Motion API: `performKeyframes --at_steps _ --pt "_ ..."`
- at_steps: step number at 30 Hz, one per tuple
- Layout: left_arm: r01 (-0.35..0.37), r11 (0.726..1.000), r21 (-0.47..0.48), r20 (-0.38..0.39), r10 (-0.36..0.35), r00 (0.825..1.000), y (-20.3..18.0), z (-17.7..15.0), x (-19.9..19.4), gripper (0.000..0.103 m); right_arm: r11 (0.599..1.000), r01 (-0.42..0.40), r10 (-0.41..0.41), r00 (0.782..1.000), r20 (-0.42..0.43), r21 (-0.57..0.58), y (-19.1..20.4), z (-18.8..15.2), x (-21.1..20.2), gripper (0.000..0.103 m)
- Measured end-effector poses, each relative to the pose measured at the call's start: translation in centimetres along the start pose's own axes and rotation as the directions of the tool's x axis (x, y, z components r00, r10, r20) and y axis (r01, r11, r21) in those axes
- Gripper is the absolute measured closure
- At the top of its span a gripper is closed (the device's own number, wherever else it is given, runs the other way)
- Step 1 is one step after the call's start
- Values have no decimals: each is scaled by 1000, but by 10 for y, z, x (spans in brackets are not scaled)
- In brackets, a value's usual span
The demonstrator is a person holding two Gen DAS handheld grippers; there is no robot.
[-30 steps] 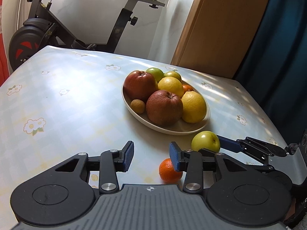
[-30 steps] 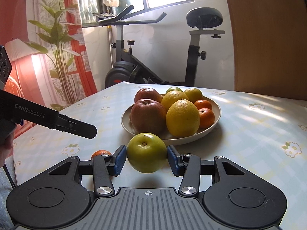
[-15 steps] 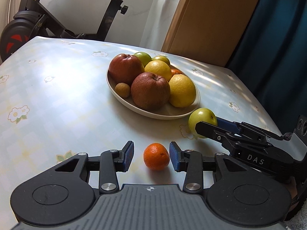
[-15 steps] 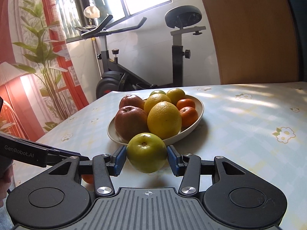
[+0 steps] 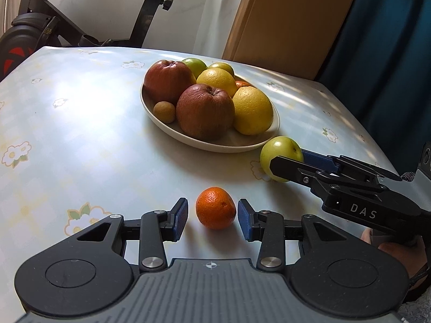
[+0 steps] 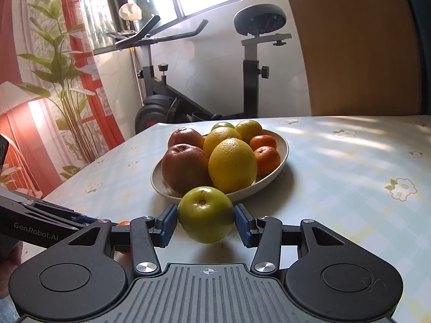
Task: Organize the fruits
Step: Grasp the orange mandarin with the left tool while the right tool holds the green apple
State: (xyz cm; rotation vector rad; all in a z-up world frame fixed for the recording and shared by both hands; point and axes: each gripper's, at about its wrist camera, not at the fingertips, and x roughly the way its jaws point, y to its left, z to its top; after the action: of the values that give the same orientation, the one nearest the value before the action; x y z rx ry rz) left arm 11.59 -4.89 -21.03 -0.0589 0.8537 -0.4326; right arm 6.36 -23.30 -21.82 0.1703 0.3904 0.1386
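A small orange mandarin (image 5: 215, 207) lies on the flowered tablecloth between the pads of my left gripper (image 5: 212, 211). The jaws are open, with a gap beside the left pad. My right gripper (image 6: 206, 215) is shut on a green apple (image 6: 206, 214), both pads against its sides, just in front of the cream bowl (image 6: 285, 148). From the left wrist view the apple (image 5: 280, 150) sits by the bowl's near right rim (image 5: 229, 145). The bowl holds two red apples, yellow citrus, green fruit, mandarins and a small brown fruit.
An exercise bike (image 6: 199, 86) stands behind the table's far edge. A wooden panel (image 5: 291, 18) and a dark blue curtain (image 5: 390, 53) rise at the right. The table edge (image 5: 377, 148) runs close behind the right gripper. A hand (image 5: 396, 253) holds that gripper.
My left gripper has shifted so the mandarin, earlier by the right finger, now lies between the pads. The right gripper has rolled slightly, still holding the green apple.
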Motion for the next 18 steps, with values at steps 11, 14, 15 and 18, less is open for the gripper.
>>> performKeyframes --at_steps 11,14,15,18 --pt "36 999 -13 12 -36 999 3 -2 1 70 1000 -3 3 1000 2 3 0 0 0 60" --pt "29 1000 5 28 -30 999 2 -2 -1 70 1000 -3 3 1000 5 5 0 -1 0 60" --pt "29 1000 9 34 -29 999 1 -2 -3 70 1000 -2 2 1000 6 5 0 -1 0 60" --pt "26 1000 14 51 -27 998 1 -1 -8 70 1000 -1 1 1000 7 5 0 -1 -1 60"
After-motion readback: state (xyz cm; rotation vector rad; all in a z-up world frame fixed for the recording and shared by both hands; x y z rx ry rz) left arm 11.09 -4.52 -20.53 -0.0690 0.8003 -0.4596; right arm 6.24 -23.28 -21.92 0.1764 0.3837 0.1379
